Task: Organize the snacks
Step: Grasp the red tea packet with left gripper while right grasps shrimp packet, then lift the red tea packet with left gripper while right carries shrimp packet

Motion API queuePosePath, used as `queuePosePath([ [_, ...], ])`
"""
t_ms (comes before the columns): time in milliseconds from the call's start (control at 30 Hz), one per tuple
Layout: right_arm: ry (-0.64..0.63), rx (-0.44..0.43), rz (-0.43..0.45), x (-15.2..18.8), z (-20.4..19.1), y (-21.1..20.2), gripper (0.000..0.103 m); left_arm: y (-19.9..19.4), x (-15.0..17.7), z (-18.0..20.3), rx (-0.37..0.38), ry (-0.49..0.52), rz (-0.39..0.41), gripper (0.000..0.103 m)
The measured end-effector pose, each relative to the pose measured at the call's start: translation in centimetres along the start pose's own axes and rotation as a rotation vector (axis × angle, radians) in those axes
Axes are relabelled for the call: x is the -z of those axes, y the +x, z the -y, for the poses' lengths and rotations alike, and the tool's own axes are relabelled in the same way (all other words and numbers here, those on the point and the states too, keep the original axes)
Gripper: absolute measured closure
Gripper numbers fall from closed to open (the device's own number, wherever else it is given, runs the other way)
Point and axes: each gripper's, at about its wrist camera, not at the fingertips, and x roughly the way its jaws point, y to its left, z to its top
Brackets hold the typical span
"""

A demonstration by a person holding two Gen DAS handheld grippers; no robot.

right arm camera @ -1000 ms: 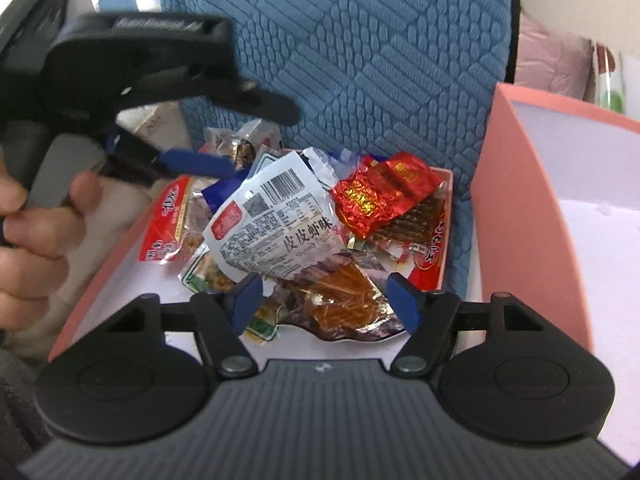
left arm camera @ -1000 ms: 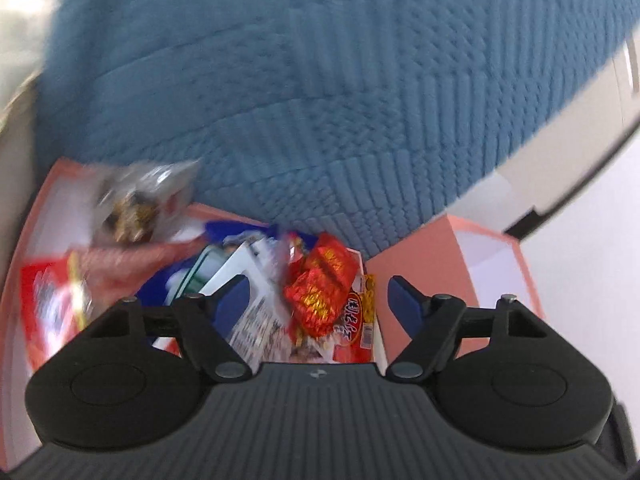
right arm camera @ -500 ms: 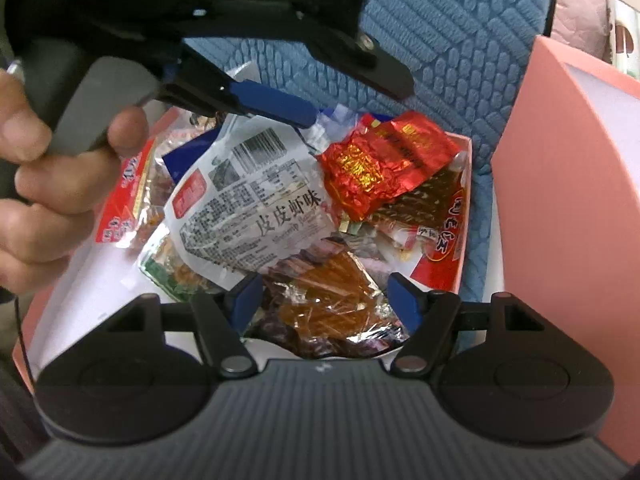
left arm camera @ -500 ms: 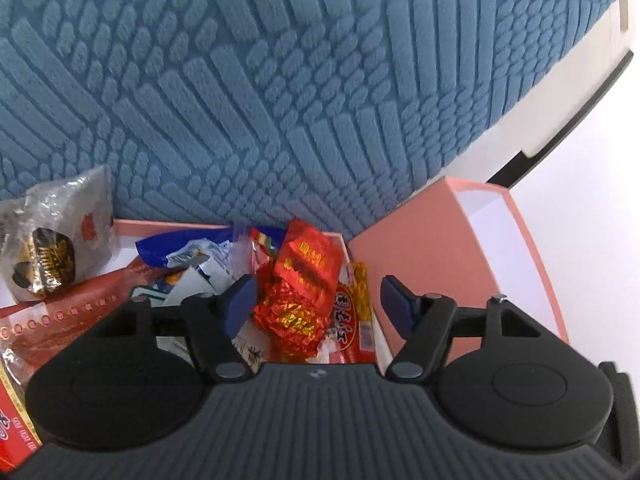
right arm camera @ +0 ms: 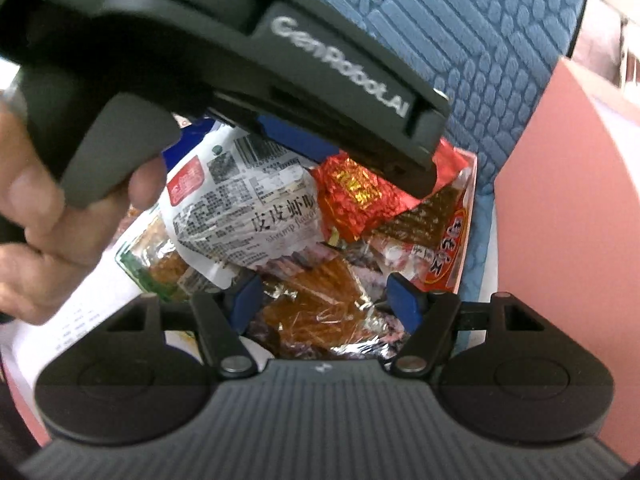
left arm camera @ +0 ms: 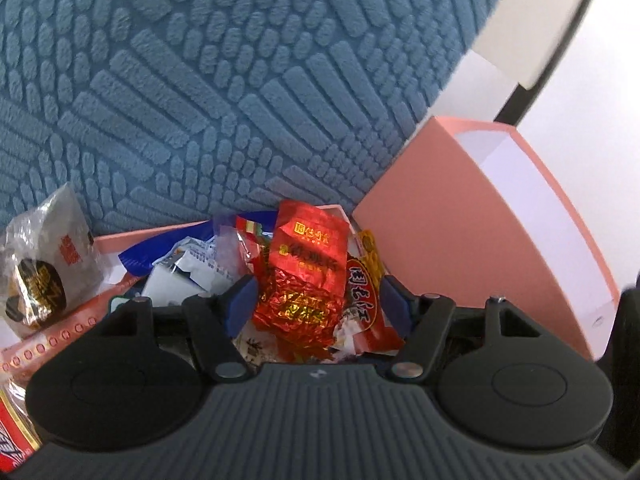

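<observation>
Blue quilted cushion backs crinkled red foil packet; both grippers' fingers apart.

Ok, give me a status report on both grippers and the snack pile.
Left gripper open, straddling red foil packet. Right gripper open over orange jerky pack. Left gripper body overhangs the white shrimp bag, crowding the pile.

"GenRobot.AI" printed on the left gripper's body. White snack packet reads "皮皮虾味", "shrimp" beneath, plus a barcode. Red foil packet: gold characters, unreadable.
</observation>
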Motion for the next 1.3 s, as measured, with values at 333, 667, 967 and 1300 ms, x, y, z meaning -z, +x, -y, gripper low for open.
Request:
queuePosePath([
  [333, 0.018, -0.066, -0.045, 0.4, 1.0, 0.0, 0.033, 0.8, 0.9, 0.9, -0.026, 0.072, -0.033, 0.030],
  [667, -0.085, -0.051, -0.055, 1.3, -0.1, 0.4, 0.052, 1.7, 1.6, 1.8, -0.059, 0.113, -0.040, 0.030],
  [967, -0.101, -0.017, -0.042, 1.9, -0.8, -1.3, 0.069, 2.8, 1.8, 1.7, -0.107, 0.098, -0.038, 0.046],
  [1300, -0.095, 0.007, -0.029, 2.1, -1.2, -2.2, 0.072, 0.0, 1.9, 1.0, -0.112, -0.019, 0.029, 0.046],
])
